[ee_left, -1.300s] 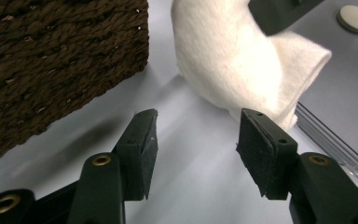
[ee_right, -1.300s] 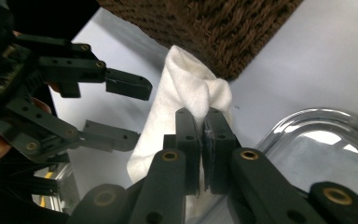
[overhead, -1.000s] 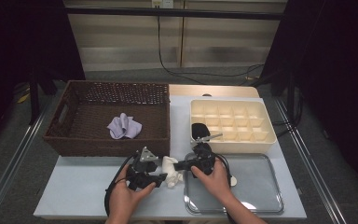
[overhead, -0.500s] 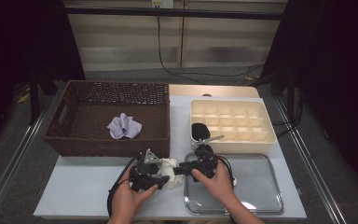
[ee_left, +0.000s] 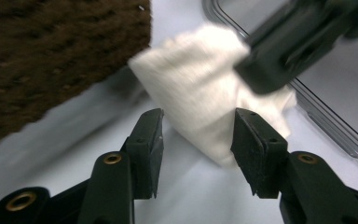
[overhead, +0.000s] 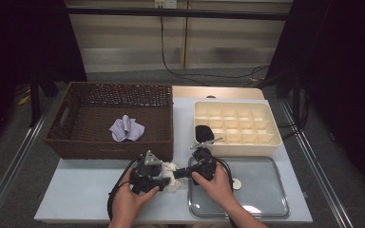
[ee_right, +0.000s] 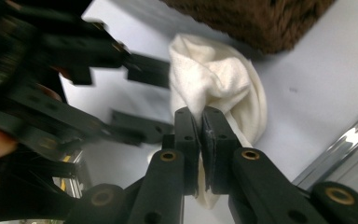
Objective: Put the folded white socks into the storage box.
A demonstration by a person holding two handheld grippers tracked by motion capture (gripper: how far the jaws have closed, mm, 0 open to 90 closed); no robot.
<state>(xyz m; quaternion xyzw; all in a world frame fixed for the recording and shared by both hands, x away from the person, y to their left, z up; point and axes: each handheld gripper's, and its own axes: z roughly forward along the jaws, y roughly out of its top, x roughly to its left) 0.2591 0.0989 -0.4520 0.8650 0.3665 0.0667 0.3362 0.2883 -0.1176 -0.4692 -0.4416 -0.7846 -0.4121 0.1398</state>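
A small white cloth (overhead: 171,171), soft and crumpled, lay on the pale blue-grey table (overhead: 76,199), just in front of the dark brown woven basket (overhead: 62,147) and just beside the left edge of the clear, shiny tray (overhead: 266,204).

The right gripper (ee_right: 201,122) had just been closing its jaws, and a fold of the white cloth (ee_right: 214,88) was between them. Its two black jaws were pinched almost together on that fold, so it held the cloth. In the high view the right gripper (overhead: 183,173) reached to the left from the person's right hand (overhead: 216,183), which lay over the tray.

The left gripper (ee_left: 198,133) had its jaws about half open. A corner of the white cloth (ee_left: 200,93) sat between them. The right-hand jaw looked to be touching the cloth, but the picture was too blurry to be sure, and the other jaw stood apart from it. So the left gripper did not hold the cloth. The person's left hand (overhead: 128,202) held that gripper (overhead: 164,178) on the table, close to the basket.

Inside the basket lay a light purple cloth (overhead: 126,128), well apart from the white one. Behind the tray stood a cream plastic box (overhead: 271,140) with many small square pockets, and a black thing (overhead: 203,133) sat in its front left corner
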